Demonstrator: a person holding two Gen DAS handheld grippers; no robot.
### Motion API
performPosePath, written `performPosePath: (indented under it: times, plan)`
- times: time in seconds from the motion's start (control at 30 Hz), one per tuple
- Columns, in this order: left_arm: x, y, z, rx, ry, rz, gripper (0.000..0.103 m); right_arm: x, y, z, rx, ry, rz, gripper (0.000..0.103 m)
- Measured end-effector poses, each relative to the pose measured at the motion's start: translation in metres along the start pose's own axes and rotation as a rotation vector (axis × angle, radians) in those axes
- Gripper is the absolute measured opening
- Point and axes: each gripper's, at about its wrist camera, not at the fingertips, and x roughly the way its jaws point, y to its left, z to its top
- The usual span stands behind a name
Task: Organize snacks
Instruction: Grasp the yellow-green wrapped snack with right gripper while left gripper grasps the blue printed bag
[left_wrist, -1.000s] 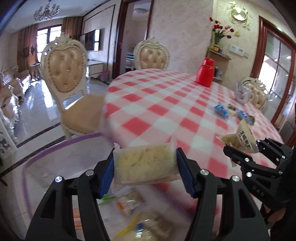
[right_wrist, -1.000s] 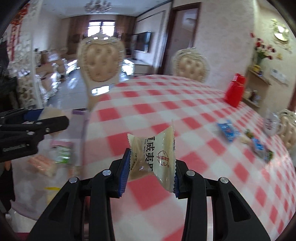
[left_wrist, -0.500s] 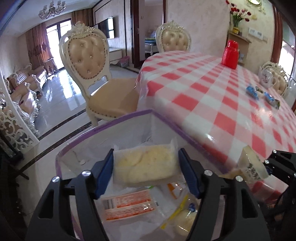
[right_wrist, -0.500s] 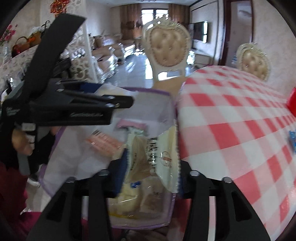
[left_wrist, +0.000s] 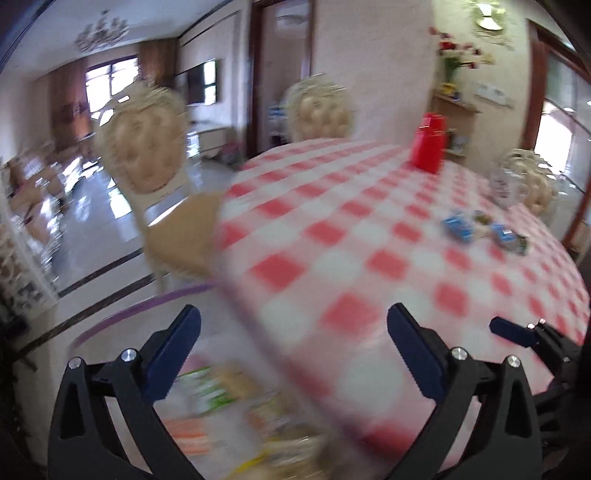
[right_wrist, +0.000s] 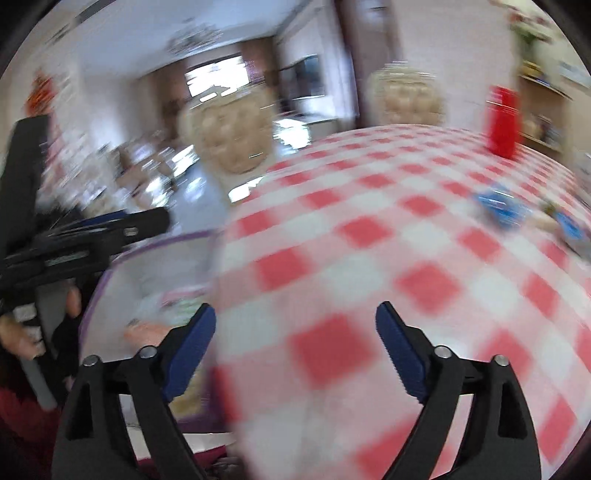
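Note:
Both views are motion-blurred. My left gripper (left_wrist: 293, 328) hangs over the edge of the checked table (left_wrist: 369, 236), its jaws opening wide with nothing between them. Below it a clear bin with a purple rim (left_wrist: 147, 306) holds several snack packets (left_wrist: 210, 391). My right gripper (right_wrist: 295, 325) is over the table edge too, jaws opening and empty; the bin (right_wrist: 147, 251) lies to its lower left. Blue snack packets (left_wrist: 458, 227) (right_wrist: 498, 205) lie far right on the table. The right gripper's fingertip (left_wrist: 513, 330) shows at right in the left wrist view.
A red jug (left_wrist: 428, 147) and a white patterned mug (left_wrist: 504, 184) stand at the table's far side. Padded chairs (left_wrist: 147, 155) stand round the table. A hand holds the left gripper (right_wrist: 85, 232) at left in the right wrist view.
Both grippers have let go of their packets over the bin and opened wide. Both have swung back up and towards the table.

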Motion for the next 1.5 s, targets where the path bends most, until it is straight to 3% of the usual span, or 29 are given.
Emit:
performPosePath:
  times: [0.13,0.23,0.4,0.6,0.73,0.87,0.97,1.03,1.1,1.13,1.2,1.4,1.5]
  plan:
    - [0.037,-0.077,0.021,0.016,0.031,-0.13,0.101,-0.025,-0.084,-0.008,0.178,-0.03,-0.167,0.087]
    - [0.085,-0.138,0.025,0.02,0.113,-0.213,0.101,-0.044,-0.148,-0.021,0.31,-0.035,-0.251,0.087]
    - [0.155,-0.211,0.033,0.022,0.158,-0.227,0.101,-0.067,-0.244,-0.029,0.413,-0.022,-0.385,0.087]
    - [0.202,-0.26,0.072,-0.108,0.101,-0.234,0.101,-0.07,-0.362,-0.01,0.619,-0.076,-0.499,0.087]
    - [0.218,-0.282,0.101,-0.164,-0.001,-0.208,0.101,-0.048,-0.411,0.011,0.698,-0.111,-0.49,0.087]
    - [0.236,-0.287,0.11,-0.152,-0.037,-0.242,0.101,-0.012,-0.449,0.037,0.773,-0.11,-0.446,0.087]
    - [0.246,-0.288,0.113,-0.07,-0.042,-0.247,0.101,0.011,-0.462,0.056,0.761,-0.084,-0.445,0.086]
    - [0.253,-0.292,0.118,-0.023,-0.036,-0.275,0.101,0.028,-0.466,0.067,0.732,-0.035,-0.482,0.083]
    - [0.26,-0.302,0.12,0.09,-0.022,-0.264,0.101,0.038,-0.471,0.068,0.745,-0.007,-0.467,0.075]
    - [0.265,-0.308,0.122,0.165,-0.009,-0.255,0.101,0.04,-0.47,0.068,0.728,-0.001,-0.482,0.069]
    - [0.274,-0.306,0.124,0.237,0.016,-0.241,0.101,0.04,-0.468,0.069,0.693,0.022,-0.509,0.039]
    - [0.29,-0.274,0.132,0.157,0.134,-0.308,0.101,0.006,-0.457,0.063,0.692,-0.072,-0.524,0.035]
    - [0.291,-0.29,0.121,0.244,0.158,-0.318,0.101,-0.012,-0.451,0.062,0.694,-0.114,-0.513,0.035]
